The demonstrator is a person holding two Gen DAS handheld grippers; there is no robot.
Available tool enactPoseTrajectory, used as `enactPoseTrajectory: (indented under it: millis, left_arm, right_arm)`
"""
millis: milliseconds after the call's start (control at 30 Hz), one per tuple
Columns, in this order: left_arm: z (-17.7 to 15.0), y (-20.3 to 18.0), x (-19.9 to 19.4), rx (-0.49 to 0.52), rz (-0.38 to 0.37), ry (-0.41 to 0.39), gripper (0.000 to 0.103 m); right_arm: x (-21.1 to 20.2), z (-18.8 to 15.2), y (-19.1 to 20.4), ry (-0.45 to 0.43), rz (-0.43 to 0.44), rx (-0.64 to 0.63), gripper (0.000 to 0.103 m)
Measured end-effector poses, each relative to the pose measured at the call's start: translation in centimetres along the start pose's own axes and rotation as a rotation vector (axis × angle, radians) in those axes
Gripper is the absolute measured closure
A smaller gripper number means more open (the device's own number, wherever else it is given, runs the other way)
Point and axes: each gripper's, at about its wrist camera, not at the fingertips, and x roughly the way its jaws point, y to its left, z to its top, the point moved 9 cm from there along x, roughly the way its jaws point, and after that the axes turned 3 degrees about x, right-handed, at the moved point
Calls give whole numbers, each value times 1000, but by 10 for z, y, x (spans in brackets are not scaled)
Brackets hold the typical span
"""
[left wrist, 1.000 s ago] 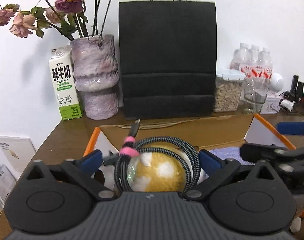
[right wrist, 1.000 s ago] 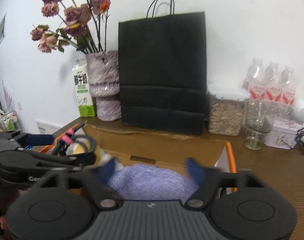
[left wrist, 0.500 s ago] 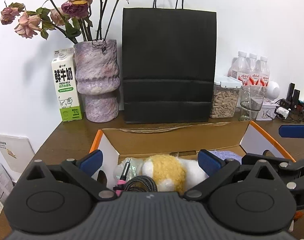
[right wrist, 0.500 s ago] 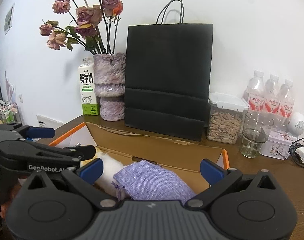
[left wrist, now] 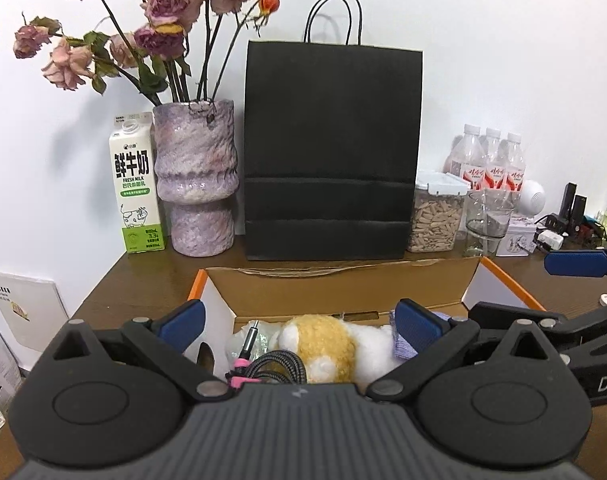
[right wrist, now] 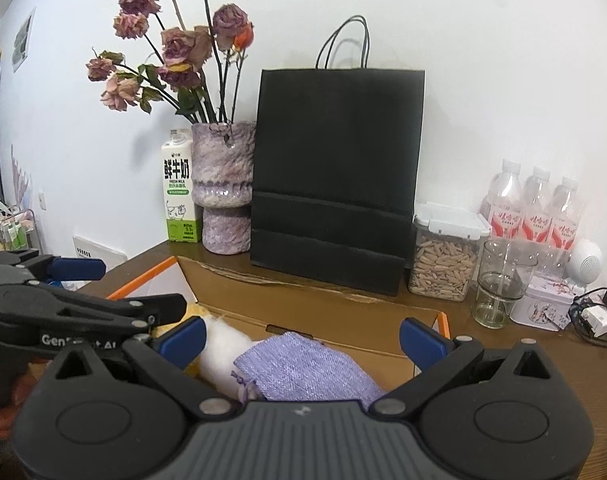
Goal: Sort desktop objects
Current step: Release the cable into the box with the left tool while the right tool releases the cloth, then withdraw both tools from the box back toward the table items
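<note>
Left gripper (left wrist: 299, 322) and right gripper (right wrist: 302, 340), both spread wide and empty, above an open cardboard box (left wrist: 343, 286). In the box, near to far: coiled cable (left wrist: 277, 366), yellow-and-white plush toy (left wrist: 323, 344), purple pouch (right wrist: 303, 368). Behind the box: black paper bag (left wrist: 331, 152), vase (left wrist: 197, 180), milk carton (left wrist: 135, 184).

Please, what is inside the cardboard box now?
Inside the cardboard box lie a yellow-and-white plush toy, a coiled braided cable with a pink tie, and a purple cloth pouch. The box floor beneath them is hidden.
</note>
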Motion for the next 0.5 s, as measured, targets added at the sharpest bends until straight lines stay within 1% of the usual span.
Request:
enactPoseTrajectory:
  millis: [233, 500]
  left_arm:
    - [-1, 0, -26, -12, 8, -16, 0]
    - [-7, -2, -67, -28, 9, -40, 0]
  right_arm:
    - [-22, -1, 7, -20, 5, -2, 0]
    - [-61, -5, 18, -49, 8, 6, 0]
